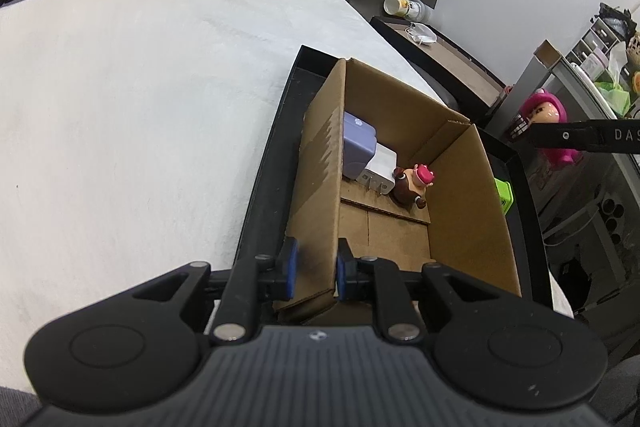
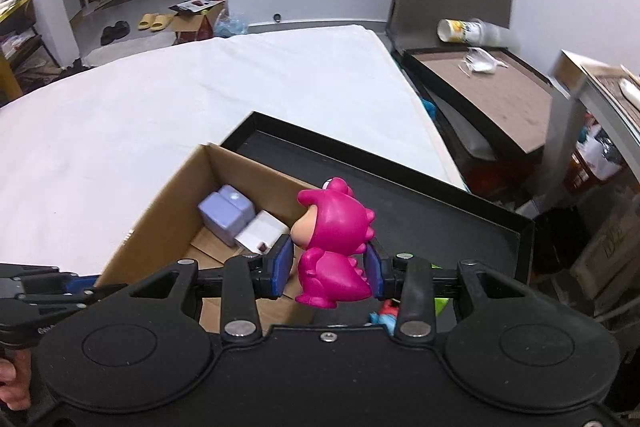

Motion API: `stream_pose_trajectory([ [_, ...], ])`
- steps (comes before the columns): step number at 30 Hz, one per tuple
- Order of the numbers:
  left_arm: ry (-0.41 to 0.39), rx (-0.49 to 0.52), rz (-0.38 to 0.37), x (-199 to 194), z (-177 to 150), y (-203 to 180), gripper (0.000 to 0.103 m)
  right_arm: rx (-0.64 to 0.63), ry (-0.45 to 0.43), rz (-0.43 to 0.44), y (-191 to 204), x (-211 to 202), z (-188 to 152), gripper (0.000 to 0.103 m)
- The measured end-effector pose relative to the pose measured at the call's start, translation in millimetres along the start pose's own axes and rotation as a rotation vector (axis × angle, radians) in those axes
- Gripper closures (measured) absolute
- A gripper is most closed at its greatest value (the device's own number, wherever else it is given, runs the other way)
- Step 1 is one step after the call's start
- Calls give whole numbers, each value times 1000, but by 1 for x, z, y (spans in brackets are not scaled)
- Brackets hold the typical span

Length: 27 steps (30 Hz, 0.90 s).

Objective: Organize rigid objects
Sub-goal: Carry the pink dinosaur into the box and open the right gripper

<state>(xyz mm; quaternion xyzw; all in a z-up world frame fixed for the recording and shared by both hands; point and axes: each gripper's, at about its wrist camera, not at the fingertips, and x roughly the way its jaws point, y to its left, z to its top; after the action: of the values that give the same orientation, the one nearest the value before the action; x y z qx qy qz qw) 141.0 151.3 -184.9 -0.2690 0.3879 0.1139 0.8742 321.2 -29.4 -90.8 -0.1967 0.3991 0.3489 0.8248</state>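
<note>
An open cardboard box [image 1: 460,195] stands in a black tray [image 1: 264,187] on a white cloth table. My left gripper [image 1: 314,269] is shut on the box's left wall near its front corner. Inside lie a lilac block [image 1: 358,145], a white plug adapter [image 1: 380,169] and a small brown figure with a pink hat [image 1: 412,185]. My right gripper [image 2: 327,267] is shut on a pink dinosaur figure [image 2: 334,239] and holds it above the box's right wall [image 2: 280,187]. The figure also shows in the left wrist view [image 1: 546,115].
A green object [image 1: 503,195] lies in the tray right of the box. Blue, red and green toys [image 2: 386,311] show under my right gripper. A second dark tray [image 2: 480,87] with a cup [image 2: 464,29] stands to the right. Shelves [image 1: 600,67] stand at far right.
</note>
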Motion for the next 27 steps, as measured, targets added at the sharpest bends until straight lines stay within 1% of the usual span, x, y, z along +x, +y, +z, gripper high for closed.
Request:
stream_pose_trajectory([
  [5,-9,-38,-34,-5,1,6,86,-26,4,17,19,3,6,65],
  [10,-21,-34,-48,-8,0,6,86,-52,20,36,37,9,8,65],
  [20,-38,-13,-40,-7,-1,4,87,-80,68,64,64,23,4,65],
  [27,-43,-32,-42,-7,-1,7,87,-111,108,80,81,36,-4,65],
])
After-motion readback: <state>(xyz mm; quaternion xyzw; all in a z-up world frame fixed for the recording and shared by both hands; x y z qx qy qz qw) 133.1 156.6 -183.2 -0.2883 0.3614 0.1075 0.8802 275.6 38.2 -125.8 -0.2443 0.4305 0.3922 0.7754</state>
